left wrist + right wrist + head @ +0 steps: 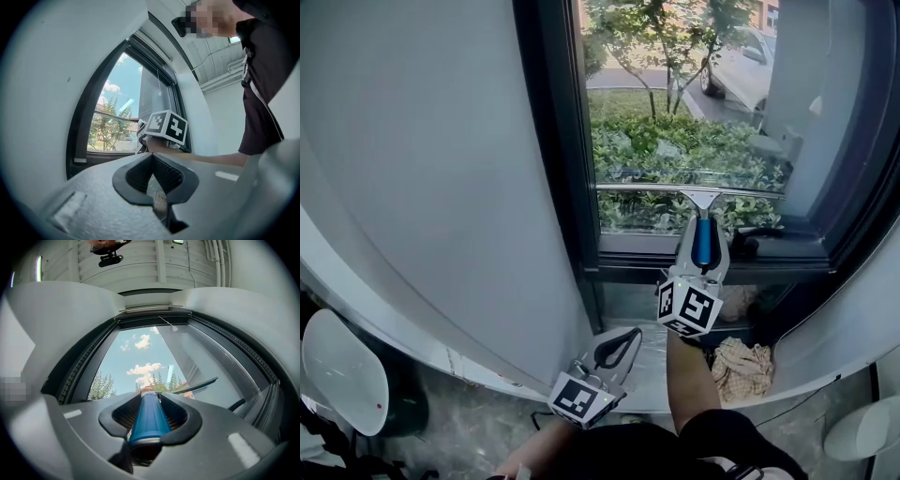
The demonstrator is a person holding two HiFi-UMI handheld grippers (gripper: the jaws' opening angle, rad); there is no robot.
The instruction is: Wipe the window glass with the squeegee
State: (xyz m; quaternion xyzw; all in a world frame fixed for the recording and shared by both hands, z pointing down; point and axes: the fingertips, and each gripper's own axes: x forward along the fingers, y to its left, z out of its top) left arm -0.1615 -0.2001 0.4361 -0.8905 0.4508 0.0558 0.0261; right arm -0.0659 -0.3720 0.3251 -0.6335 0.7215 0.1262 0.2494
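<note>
Squeegee lies in the head view with its blade flat across the lower part of the window glass, just above the dark bottom frame. Its blue handle runs down into the right gripper, which clamps it from both sides. The left gripper hangs lower and to the left, by the white wall below the sill, its jaw tips brought together with nothing between them. A crumpled cloth sits on the ledge under the right gripper, and a white chair stands at the far left.

In the left gripper view the black pads touch at their tips and hold nothing. Beyond them the right gripper's marker cube is raised in front of the pane.

In the right gripper view the blue handle fills the space between the closed jaws. The blade slants up to the right against the glass, with sky and treetops behind it
</note>
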